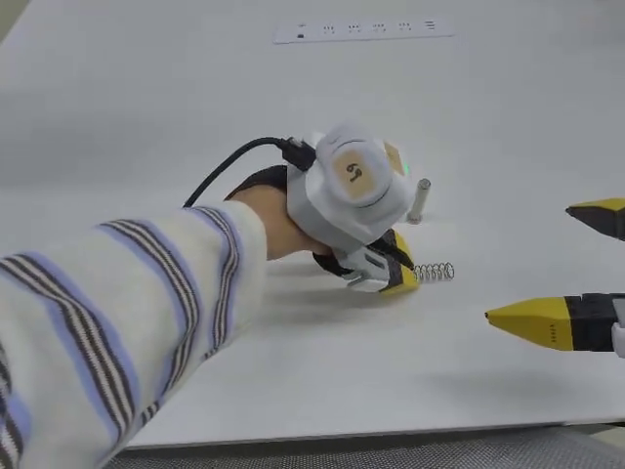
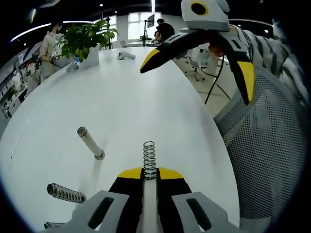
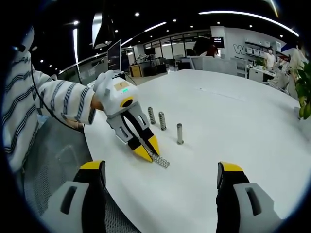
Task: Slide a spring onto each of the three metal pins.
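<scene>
My left gripper [image 1: 405, 278] is low over the white table, shut on one end of a small steel spring [image 1: 436, 272]; the spring [image 2: 149, 158] sticks out forward from the yellow tips. A bare metal pin [image 1: 420, 200] stands upright just beyond it, also seen as the bare pin [image 3: 180, 133]. Two more pins wear springs [image 3: 151, 115] [image 3: 162, 120]; one sprung pin [image 2: 65, 192] shows beside the left gripper [image 2: 149, 171]. My right gripper [image 1: 528, 262] hovers open to the right, holding nothing, a short way from the spring [image 3: 159, 160].
A white power strip [image 1: 363, 30] lies at the table's far side. The table's near edge [image 1: 391, 430] runs just below the grippers. A potted plant [image 2: 87, 39] and a controller [image 2: 125, 56] sit far down the table; people stand in the office behind.
</scene>
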The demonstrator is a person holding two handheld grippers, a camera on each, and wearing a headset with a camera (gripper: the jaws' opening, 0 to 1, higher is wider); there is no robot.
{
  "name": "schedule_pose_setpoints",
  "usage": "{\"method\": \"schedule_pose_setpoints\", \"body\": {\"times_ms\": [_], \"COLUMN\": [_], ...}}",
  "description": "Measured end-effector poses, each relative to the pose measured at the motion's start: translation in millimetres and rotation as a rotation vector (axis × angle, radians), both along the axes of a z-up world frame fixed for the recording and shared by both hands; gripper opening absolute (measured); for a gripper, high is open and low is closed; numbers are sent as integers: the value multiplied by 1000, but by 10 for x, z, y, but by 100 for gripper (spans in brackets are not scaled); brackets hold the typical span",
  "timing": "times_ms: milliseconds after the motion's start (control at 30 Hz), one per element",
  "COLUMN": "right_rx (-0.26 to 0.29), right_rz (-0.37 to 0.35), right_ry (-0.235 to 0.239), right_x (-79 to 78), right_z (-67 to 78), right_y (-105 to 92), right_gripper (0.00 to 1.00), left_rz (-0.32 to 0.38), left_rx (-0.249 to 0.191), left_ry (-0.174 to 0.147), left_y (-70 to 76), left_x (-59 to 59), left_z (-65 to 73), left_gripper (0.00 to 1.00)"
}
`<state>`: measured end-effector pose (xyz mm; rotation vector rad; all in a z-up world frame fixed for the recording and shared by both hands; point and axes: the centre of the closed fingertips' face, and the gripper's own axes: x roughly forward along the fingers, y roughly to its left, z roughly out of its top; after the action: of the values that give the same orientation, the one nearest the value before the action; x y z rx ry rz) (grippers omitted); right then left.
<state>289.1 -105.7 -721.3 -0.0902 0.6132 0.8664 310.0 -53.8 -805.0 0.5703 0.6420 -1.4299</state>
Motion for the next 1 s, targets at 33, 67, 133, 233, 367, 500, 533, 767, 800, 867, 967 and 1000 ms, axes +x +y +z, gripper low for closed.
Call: {"method": "schedule_pose_setpoints", "body": {"times_ms": [33, 67, 133, 233, 367, 500, 533, 767, 800, 867, 967, 1000], "right_rx": [-2, -2, -2, -3, -2, -3, -4, -3, -2, -1, -7, -16], "right_rz": [2, 2, 3, 8, 8, 14, 18, 40, 43, 53, 77, 91], "right_ry": [-1, -1, -2, -5, -8, -7, -7, -7, -8, -10, -12, -12], "right_x": [0, 2, 8, 14, 24, 19, 17, 41, 48, 63, 84, 90], "right_z": [-1, -1, 1, 11, 25, 29, 28, 40, 43, 49, 48, 44], "right_y": [0, 1, 3, 9, 10, 14, 17, 49, 54, 68, 95, 104], "right_gripper": [94, 94, 94, 94, 93, 93, 93, 90, 90, 90, 89, 89], "left_rz": [-1, 1, 21, 30, 64, 115, 125, 143, 146, 155, 157, 159], "left_rx": [1, 1, 5, 8, -19, -31, -36, -56, -62, -71, -83, -87], "left_ry": [-4, -8, -2, -8, 5, 56, 63, 54, 50, 27, 11, 7], "left_y": [13, 20, 50, 93, 125, 183, 187, 260, 274, 304, 317, 324], "left_x": [-6, -2, 10, 10, 20, -16, -30, -110, -113, -73, -84, -89], "left_z": [-1, -1, -5, 4, 78, 159, 182, 311, 345, 394, 484, 514], "left_gripper": [3, 3, 3, 3, 3, 3, 3, 3, 3, 3, 3, 3]}}
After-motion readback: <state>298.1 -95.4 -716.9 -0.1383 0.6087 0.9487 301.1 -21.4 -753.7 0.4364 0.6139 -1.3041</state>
